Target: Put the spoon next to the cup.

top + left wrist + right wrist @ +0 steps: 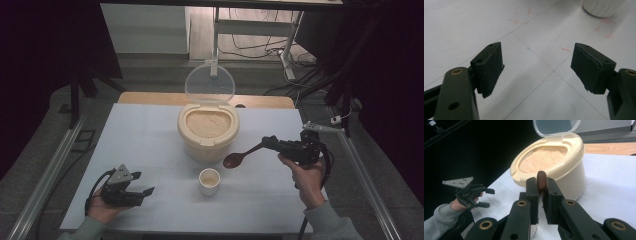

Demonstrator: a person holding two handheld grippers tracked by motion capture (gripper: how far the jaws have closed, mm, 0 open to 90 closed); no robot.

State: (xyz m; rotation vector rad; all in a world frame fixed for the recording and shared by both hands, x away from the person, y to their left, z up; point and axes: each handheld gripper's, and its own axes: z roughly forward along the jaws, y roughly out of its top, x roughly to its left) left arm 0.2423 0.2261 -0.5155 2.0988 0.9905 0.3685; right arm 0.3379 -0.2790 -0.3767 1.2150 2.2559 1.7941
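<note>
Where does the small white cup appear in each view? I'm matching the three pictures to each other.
High view: the small white cup stands low in the middle, in front of the grain container.
Left gripper view: its ribbed base sits at the top right edge.
Right gripper view: I can't make it out.
Shared landmark: the white table.

Three cameras are covering one desk (150,145): one fixed above, two riding on hand-held grippers.

The high view is looking forward and down from the person's side, taking in the whole desk and the floor beyond. The left gripper view is sitting low and close, facing down along its jaws at the bare desktop and the base of a white cup (602,7). The right gripper view is looking level across the desk, sharing the rice container (559,167) and left gripper (475,195) with the high view.
</note>
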